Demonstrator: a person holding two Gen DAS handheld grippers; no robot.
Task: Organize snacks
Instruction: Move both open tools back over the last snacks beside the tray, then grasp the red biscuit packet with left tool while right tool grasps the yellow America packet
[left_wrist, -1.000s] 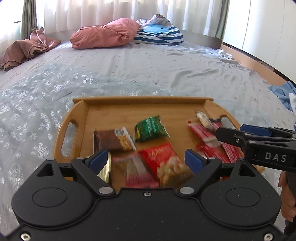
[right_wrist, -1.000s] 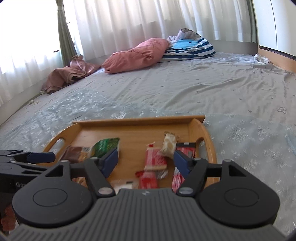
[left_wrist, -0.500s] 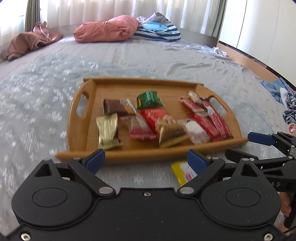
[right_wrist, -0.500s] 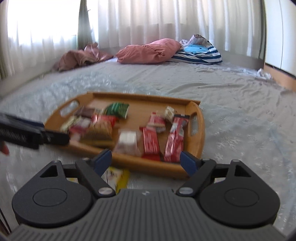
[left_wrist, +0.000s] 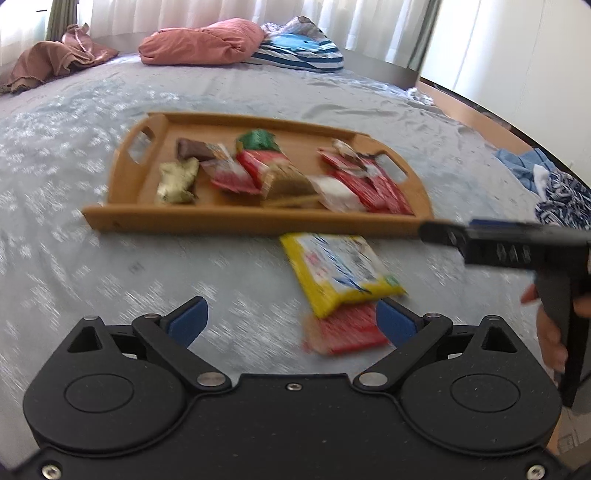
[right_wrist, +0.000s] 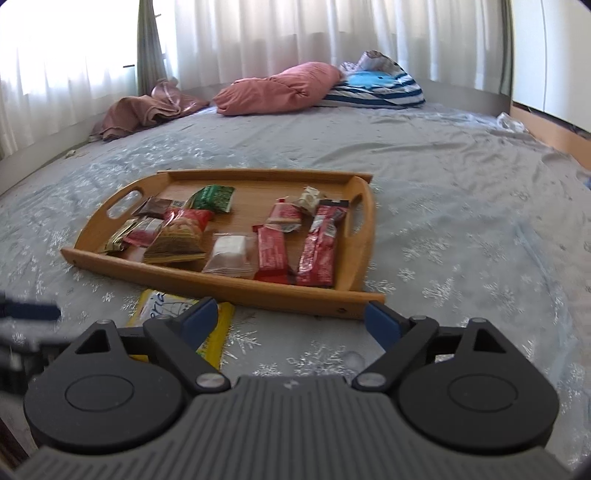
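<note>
With both your left claw (left_wrist: 290, 319) and right claw (right_wrist: 290, 319) wide open and empty, pinch the light, crinkly, slippery yellow snack packet (left_wrist: 341, 267) across its narrow edges.

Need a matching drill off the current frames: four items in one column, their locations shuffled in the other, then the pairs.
Items:
1. yellow packet
2. green packet
3. pink pillow
4. gold packet

Places:
A. far end of the bed, by the curtains
B. on the bedspread, just in front of the tray's near rim
C. in the wooden tray, toward its far side
D. in the tray, near its left handle end

Pairs: 1-B, 2-C, 3-A, 4-D
</note>
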